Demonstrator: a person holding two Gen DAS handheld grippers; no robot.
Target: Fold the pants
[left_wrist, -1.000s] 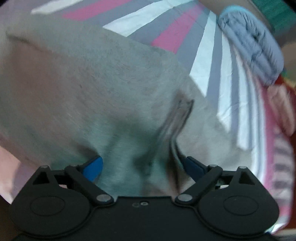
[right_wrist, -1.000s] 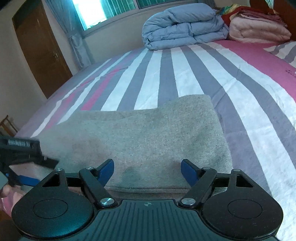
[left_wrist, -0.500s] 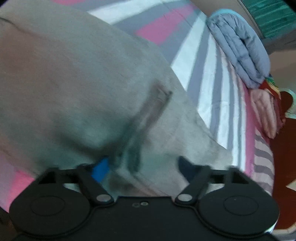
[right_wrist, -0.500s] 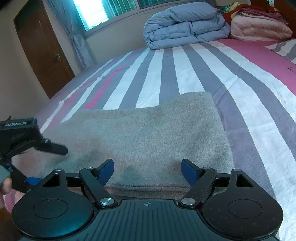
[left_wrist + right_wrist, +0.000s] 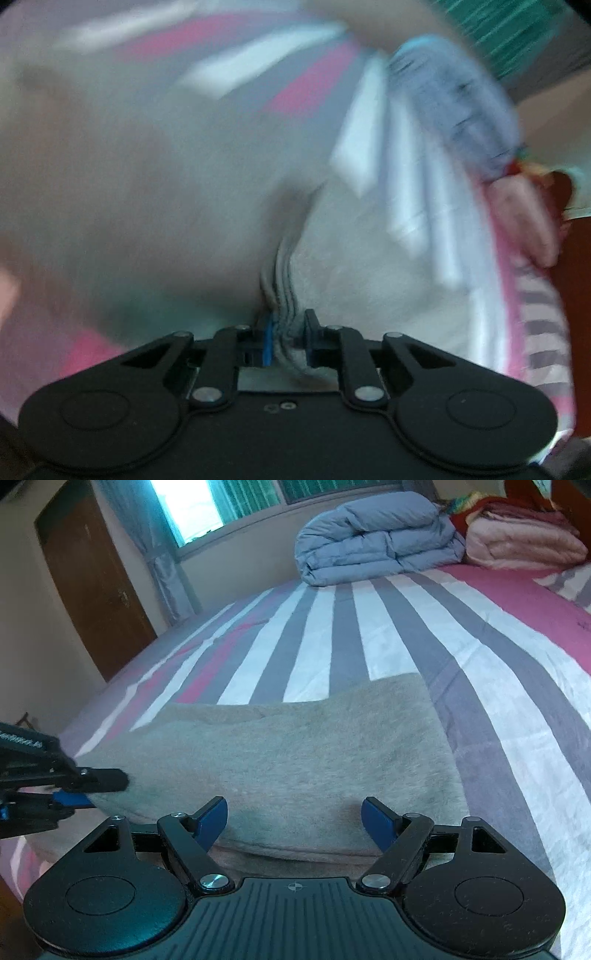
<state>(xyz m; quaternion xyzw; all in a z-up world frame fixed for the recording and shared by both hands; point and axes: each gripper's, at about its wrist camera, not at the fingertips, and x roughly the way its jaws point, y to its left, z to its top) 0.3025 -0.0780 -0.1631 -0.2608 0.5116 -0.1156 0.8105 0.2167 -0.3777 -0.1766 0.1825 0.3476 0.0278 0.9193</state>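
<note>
Item: grey fleece pants (image 5: pixel 295 753), folded into a flat wide slab, lying across near part of bed w/ striped sheet (image 5: pixel 406 635) (white/grey/pink bands). Near edge of pants shows stacked layers. L gripper (image 5: pixel 288 334): jaws have just been closing and now pinch a bunched ridge of layered pants edge; blue pad on one side, fabric squeezed between, cloth puckering up away from the grip. L wrist view heavily blurred, detail beyond the grip poor. Same L gripper (image 5: pixel 79 794) seen from R wrist view at far left, at the pants' left end, fingers close together on the fabric edge. R gripper (image 5: pixel 294 819): jaws well apart, blue pads (image 5: pixel 212 818) either side of pants' near edge, nothing clamped; whether pads touch the cloth — can't tell. Background: folded blue duvet (image 5: pixel 376 554) at far end of bed, pink folded blanket (image 5: pixel 524 542) just beside it on right, brown door (image 5: pixel 92 587) at left, curtain (image 5: pixel 162 554) by bright window (image 5: pixel 192 506).
</note>
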